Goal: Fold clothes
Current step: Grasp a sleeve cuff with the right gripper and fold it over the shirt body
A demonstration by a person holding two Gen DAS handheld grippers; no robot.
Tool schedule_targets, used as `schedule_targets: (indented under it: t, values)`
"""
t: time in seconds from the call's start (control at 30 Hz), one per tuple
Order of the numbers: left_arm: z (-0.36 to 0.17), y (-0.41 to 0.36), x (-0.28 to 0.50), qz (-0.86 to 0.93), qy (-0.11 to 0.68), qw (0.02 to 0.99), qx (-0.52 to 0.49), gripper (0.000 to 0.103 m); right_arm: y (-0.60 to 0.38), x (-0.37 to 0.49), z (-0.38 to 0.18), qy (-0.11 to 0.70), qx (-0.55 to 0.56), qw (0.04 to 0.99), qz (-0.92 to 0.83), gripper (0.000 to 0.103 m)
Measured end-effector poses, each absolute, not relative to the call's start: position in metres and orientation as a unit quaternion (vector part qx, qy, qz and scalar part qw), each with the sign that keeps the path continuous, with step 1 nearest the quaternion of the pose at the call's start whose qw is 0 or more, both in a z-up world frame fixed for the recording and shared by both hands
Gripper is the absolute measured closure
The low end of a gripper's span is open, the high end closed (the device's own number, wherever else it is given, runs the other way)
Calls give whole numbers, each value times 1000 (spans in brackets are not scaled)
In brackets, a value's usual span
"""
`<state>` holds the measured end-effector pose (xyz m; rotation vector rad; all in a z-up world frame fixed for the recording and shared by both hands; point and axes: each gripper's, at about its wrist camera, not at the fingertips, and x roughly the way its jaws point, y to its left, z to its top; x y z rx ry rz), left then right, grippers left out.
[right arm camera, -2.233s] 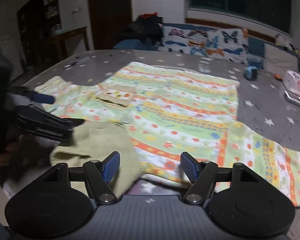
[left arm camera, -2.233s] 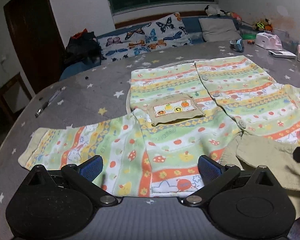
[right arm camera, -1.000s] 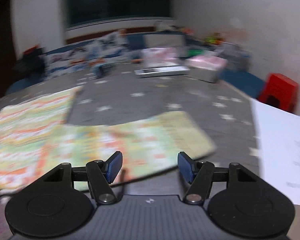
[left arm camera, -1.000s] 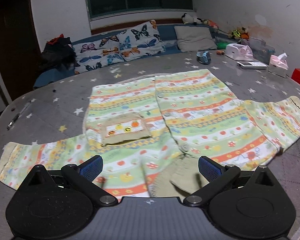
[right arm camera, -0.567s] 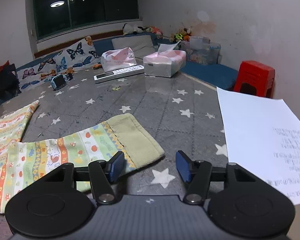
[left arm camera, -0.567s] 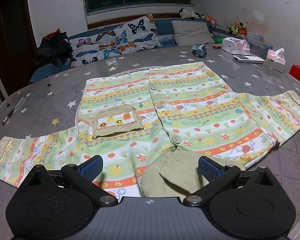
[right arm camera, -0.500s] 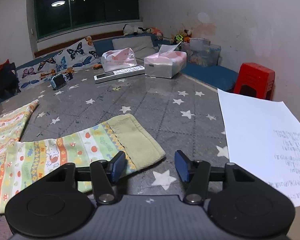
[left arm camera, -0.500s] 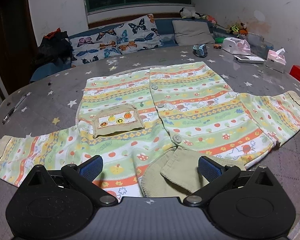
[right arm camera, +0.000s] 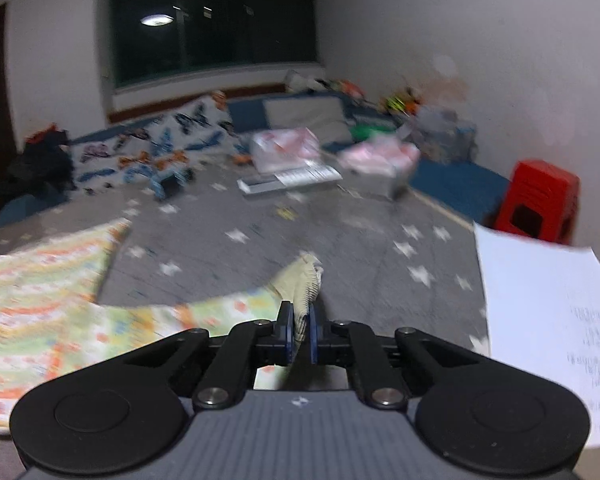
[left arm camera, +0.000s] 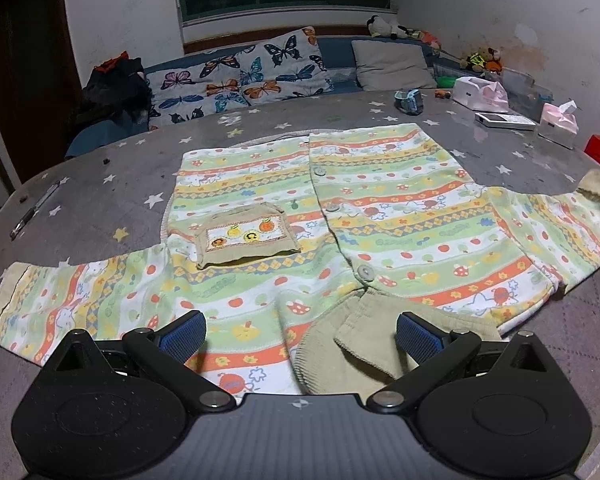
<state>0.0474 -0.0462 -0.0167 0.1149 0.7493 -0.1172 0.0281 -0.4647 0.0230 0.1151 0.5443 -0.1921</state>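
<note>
A striped, fruit-patterned child's cardigan [left arm camera: 340,216] lies spread front-up on the grey star-patterned surface [left arm camera: 112,168], sleeves out to both sides. Its beige collar [left arm camera: 364,352] lies between the fingers of my left gripper [left arm camera: 300,334], which is open and hovers over the collar end. My right gripper [right arm camera: 299,334] is shut on the beige cuff [right arm camera: 302,280] of the right sleeve and holds it lifted off the surface. That raised cuff also shows at the right edge of the left wrist view [left arm camera: 598,186].
A pen [left arm camera: 34,210] lies at the left edge. A toy watch [left arm camera: 410,102], tissue packs [left arm camera: 480,94] and a remote [left arm camera: 504,120] sit at the far right. A white paper sheet [right arm camera: 548,312] and a red stool [right arm camera: 540,200] are right of my right gripper. Butterfly cushions [left arm camera: 240,80] line the back.
My right gripper has closed on the sleeve cuff and lifted it off the surface; the right view is blurred with motion. The left gripper has stayed put and open.
</note>
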Motion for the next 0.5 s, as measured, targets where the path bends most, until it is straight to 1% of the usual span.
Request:
schedule_targets:
  t: [0.3,0.5]
  values:
    - [-16,-38,41,-58,359,930,50,0,-405,33,97,210,41,976,32,96]
    - [-15,-26,37,-52,356,932,35,0,-347,46,129,188,20,975,121,96]
